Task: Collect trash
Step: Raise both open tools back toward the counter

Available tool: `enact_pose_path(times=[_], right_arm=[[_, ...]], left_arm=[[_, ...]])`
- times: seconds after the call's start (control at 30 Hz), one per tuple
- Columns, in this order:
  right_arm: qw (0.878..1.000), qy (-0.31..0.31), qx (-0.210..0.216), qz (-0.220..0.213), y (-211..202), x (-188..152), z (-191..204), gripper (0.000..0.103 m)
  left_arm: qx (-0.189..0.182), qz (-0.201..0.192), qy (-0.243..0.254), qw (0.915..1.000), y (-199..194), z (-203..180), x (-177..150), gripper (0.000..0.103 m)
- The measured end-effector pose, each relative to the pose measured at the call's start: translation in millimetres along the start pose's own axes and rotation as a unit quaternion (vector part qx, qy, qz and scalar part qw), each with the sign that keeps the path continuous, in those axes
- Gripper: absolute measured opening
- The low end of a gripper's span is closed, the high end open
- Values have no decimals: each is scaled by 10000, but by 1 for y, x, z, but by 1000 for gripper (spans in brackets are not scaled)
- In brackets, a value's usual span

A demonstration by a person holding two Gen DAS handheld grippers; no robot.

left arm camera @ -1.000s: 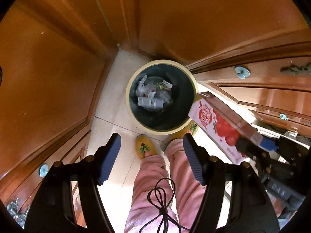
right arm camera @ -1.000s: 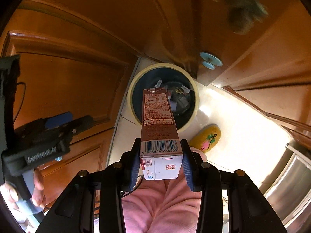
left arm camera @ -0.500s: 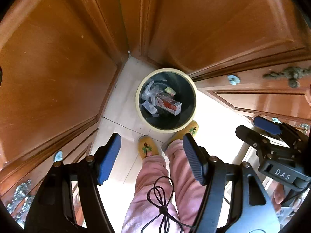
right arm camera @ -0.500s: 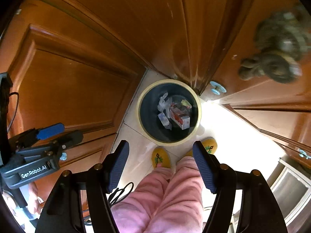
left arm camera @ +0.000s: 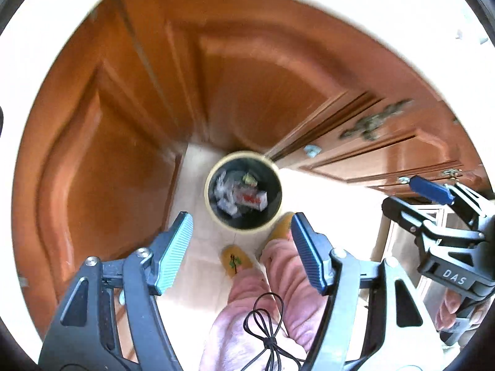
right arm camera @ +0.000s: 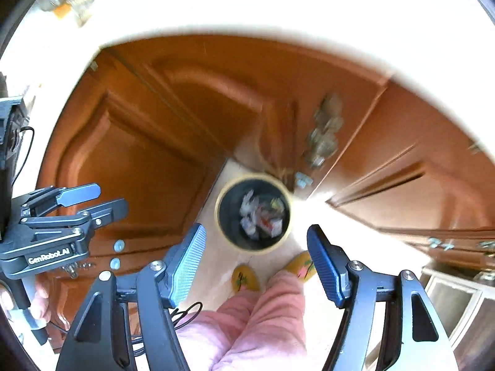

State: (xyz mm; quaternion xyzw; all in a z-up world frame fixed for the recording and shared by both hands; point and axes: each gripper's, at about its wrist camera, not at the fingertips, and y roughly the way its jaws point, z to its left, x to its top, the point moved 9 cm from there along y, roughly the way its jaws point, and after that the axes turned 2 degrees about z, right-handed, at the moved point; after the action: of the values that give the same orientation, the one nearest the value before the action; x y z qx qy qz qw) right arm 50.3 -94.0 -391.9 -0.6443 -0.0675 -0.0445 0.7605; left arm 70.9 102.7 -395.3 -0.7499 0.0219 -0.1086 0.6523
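Both views look steeply down onto a pale tiled floor (left arm camera: pixel 198 167) hemmed in by glossy orange-brown wooden cabinet doors (left arm camera: pixel 102 154) with raised, curved panels; the frames are softened by blur. A round trash bin (left arm camera: pixel 243 192), dark inside with a cream rim, stands on the floor in the corner where the cabinets meet; inside it lies crumpled clear plastic (left arm camera: pixel 224 190) beside a flat-sided white and red carton (left arm camera: pixel 251 197), with a small yellowish scrap (left arm camera: pixel 250 179) at the far edge. The left hand-held gripper (left arm camera: pixel 239 249) stands open, its ribbed blue pads well apart with nothing between them; the right hand-held gripper (right arm camera: pixel 256 261) is likewise open and empty, its ridged pads flanking the view of the bin. Near the bin are two yellow slippers (left arm camera: pixel 235 261) with a small plant motif, and fuzzy pink trouser legs (right arm camera: pixel 256 321) rise toward the camera; a thin black cable (left arm camera: pixel 267 330), looped and knotted, hangs over them. A pale surface (right arm camera: pixel 278 9) curves across the far top of both views, overexposed; ornate dull metal handles (left arm camera: pixel 371 120) sit on the right-hand cabinet fronts.
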Motion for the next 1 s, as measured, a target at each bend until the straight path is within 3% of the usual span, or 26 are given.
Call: enact_pose_path(times=[0.43,0.67,0.83,1.0], right_arm=[[9867,199,-392,-1565,-171,46,-16,69],[9700,42,-522,-2375,-255,82,-11,69],[9607,21,-466,-2735,-305,108,-2,69],[9555,99,-410,-2920,-330,134,1,69]], left_arm=[[37,-1199,753,9899,-128,-63,80,64],[-169,-2014,1315,9705,-210,-94,119,64],[99,-2493,1831,9509,-254,-111,133,64],[302,-2556,1894,9476,-270,-118,150,64]])
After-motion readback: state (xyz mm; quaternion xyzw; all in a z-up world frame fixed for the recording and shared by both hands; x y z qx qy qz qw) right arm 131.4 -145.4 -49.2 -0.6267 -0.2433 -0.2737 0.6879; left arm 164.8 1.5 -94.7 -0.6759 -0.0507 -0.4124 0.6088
